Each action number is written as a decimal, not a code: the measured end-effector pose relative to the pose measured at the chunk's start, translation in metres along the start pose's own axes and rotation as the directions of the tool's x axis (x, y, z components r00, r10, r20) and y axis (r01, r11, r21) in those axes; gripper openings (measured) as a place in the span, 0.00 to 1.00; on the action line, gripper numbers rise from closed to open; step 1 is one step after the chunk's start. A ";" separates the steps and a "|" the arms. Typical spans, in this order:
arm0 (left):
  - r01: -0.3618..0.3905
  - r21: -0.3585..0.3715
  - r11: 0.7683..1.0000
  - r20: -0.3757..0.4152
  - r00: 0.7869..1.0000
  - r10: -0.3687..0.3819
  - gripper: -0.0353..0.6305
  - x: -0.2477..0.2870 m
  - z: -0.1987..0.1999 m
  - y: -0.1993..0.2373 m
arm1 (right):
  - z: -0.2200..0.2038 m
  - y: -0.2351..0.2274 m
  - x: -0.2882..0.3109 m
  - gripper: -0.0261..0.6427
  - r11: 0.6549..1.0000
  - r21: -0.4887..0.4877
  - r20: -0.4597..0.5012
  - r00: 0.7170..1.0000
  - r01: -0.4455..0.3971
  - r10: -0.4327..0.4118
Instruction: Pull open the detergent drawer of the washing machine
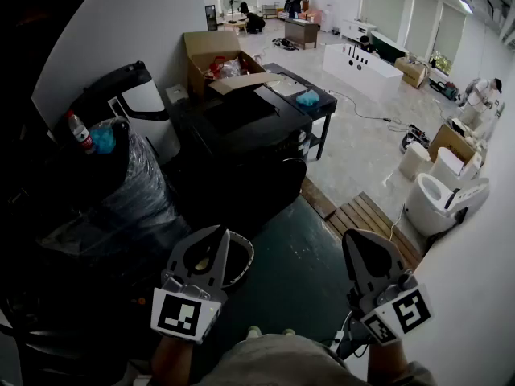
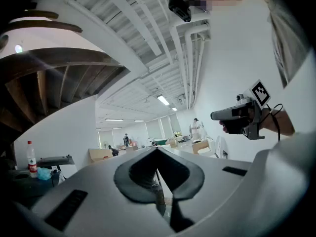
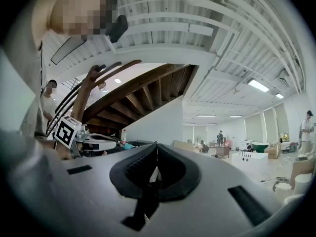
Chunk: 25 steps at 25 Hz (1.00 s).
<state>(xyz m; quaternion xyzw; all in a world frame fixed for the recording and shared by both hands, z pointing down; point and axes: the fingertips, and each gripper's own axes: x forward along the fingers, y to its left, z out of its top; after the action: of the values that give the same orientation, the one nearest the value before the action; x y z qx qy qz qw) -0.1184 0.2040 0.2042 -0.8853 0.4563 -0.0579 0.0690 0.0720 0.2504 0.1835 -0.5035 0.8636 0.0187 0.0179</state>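
Observation:
A black boxy machine (image 1: pixel 241 127) stands a few steps ahead in the head view, with a lighter panel on its right front corner; I cannot make out a detergent drawer on it. My left gripper (image 1: pixel 216 233) is held low at the bottom left, well short of the machine, jaws pressed together on nothing. My right gripper (image 1: pixel 359 236) hangs at the bottom right, also shut and empty. In the left gripper view the closed tips (image 2: pixel 157 149) point level into the room, with the right gripper (image 2: pixel 232 115) off to the side. The right gripper view shows its closed tips (image 3: pixel 155 147) likewise.
A bin wrapped in black plastic (image 1: pixel 121 191) with a red-capped bottle (image 1: pixel 79 131) stands left. An open cardboard box (image 1: pixel 211 55) sits behind the machine. Wooden boards (image 1: pixel 362 219), white toilets (image 1: pixel 438 203) and a bathtub (image 1: pixel 362 67) are to the right. People are far back.

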 end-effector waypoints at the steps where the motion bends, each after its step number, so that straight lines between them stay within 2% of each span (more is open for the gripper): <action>1: -0.003 0.003 1.000 0.007 1.000 0.003 0.08 0.004 0.002 -0.001 | 0.002 -0.006 0.001 0.08 1.000 0.006 0.008 1.000 0.000 0.000; 4: -0.008 0.019 1.000 0.010 1.000 0.008 0.08 0.013 0.003 -0.006 | 0.002 -0.019 -0.001 0.08 1.000 0.027 0.021 1.000 -0.002 0.001; 10: -0.011 -0.015 1.000 -0.009 1.000 0.011 0.08 0.022 -0.001 -0.025 | -0.004 -0.033 -0.012 0.08 0.999 0.041 0.018 1.000 -0.011 0.011; 20: 0.002 0.018 1.000 -0.007 1.000 -0.002 0.08 0.042 0.004 -0.068 | -0.016 -0.069 -0.046 0.08 0.999 0.045 0.001 1.000 -0.016 0.016; 25: -0.054 0.007 0.999 0.000 0.999 0.054 0.08 0.050 0.000 -0.075 | -0.027 -0.083 -0.056 0.08 0.999 0.046 -0.013 1.000 -0.022 0.023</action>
<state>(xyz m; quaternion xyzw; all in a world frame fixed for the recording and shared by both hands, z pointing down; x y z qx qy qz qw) -0.0293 0.2065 0.2192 -0.8724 0.4798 -0.0579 0.0735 0.1715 0.2565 0.2120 -0.4934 0.8695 -0.0043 0.0233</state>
